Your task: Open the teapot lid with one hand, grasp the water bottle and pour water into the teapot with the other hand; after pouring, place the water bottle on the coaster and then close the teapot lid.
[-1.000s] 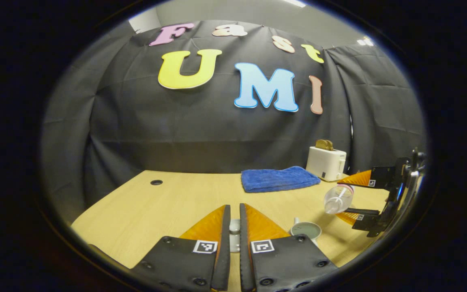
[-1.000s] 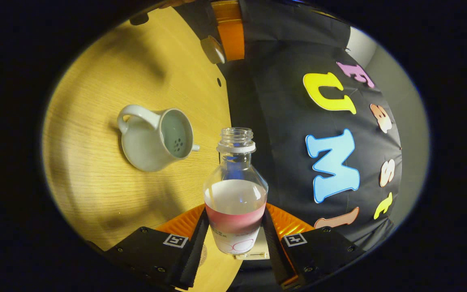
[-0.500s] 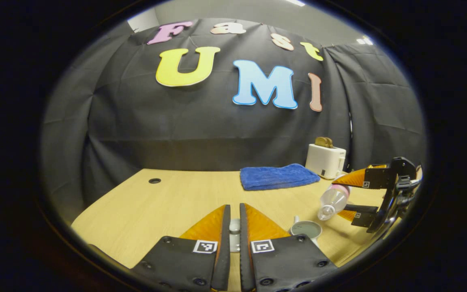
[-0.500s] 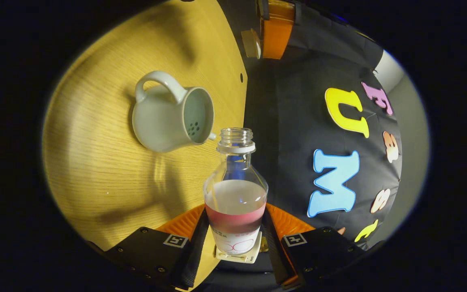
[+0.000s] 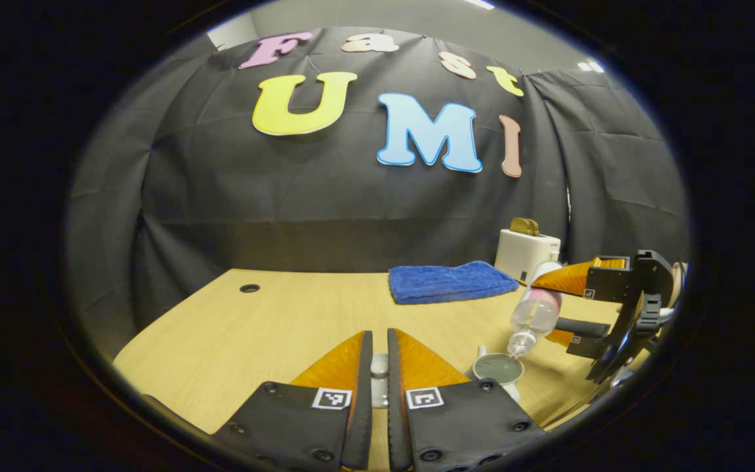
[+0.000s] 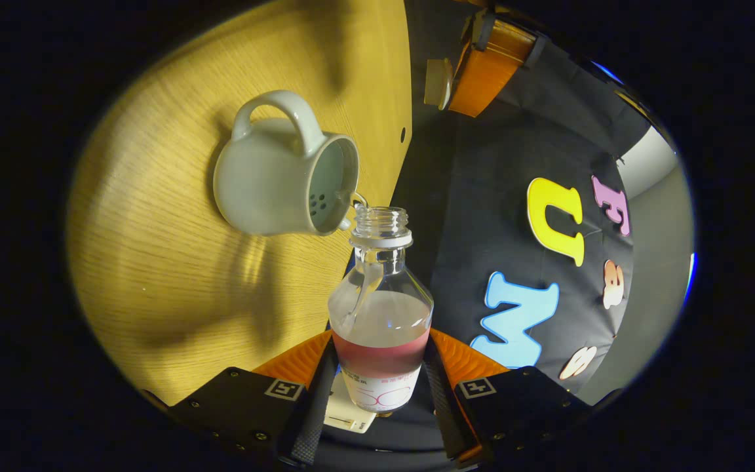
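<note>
Now, right gripper (image 6: 379, 367): jaws clenched on the water bottle (image 6: 381, 314), one finger on each side of its labelled lower body; in the left gripper view the same gripper (image 5: 571, 305) shows at the far right, carrying the bottle (image 5: 533, 309).
Water bottle: uncapped, tipped neck-down, mouth at the rim of the open teapot (image 6: 282, 174); a thin stream of water leaves the mouth at the rim.
Teapot: standing on the worktop (image 6: 174, 262), lid off, strainer holes visible inside; in the left gripper view it (image 5: 497, 370) sits just right of the left gripper's fingers.
Left gripper (image 5: 379, 370): jaws nearly together, with a narrow gap in which the teapot lid (image 5: 379, 365) is pinched, held above the worktop (image 5: 233, 334).
Teapot lid, right gripper view: a small pale piece (image 6: 438, 83) at the tip of the left gripper (image 6: 482, 72), well apart from the teapot.
Far end of worktop: folded blue towel (image 5: 448, 283), with a white toaster (image 5: 527, 252) beside it against the wall.
</note>
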A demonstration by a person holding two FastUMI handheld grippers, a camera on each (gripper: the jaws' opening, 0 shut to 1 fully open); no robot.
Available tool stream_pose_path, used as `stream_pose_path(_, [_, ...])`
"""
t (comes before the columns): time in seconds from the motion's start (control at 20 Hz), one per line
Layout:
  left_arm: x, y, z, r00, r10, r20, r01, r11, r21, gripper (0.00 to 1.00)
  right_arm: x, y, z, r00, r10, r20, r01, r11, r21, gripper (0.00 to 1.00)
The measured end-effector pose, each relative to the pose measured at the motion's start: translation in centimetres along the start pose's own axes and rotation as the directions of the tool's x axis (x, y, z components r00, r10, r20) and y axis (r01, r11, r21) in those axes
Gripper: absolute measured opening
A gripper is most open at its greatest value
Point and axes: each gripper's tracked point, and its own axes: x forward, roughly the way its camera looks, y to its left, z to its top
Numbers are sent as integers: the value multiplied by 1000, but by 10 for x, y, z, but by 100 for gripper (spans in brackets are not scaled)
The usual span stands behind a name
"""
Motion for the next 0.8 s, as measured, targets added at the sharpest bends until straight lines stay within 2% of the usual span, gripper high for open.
stream_pose_path(0.1, [1, -2, 0, 1000, -4, -1, 4, 1000, -5, 17, 1, -3, 0, 1000, -24, 5, 24, 999, -44, 70])
stream_pose_path(0.3, [1, 0, -3, 1000, -4, -4, 4, 1000, -4, 17, 0, -1, -1, 1000, -26, 9, 27, 997, -77, 70])
stream_pose_path(0.55, [0, 0, -5, 1000, -5, -7, 5, 1000, -11, 17, 0, -19, 5, 994, -100, 35, 105, 978, -181, 70])
stream_pose_path(0.8, [-1, 1, -5, 1000, -6, -5, 6, 1000, -6, 17, -4, -21, 10, 988, -144, 58, 154, 956, -249, 70])
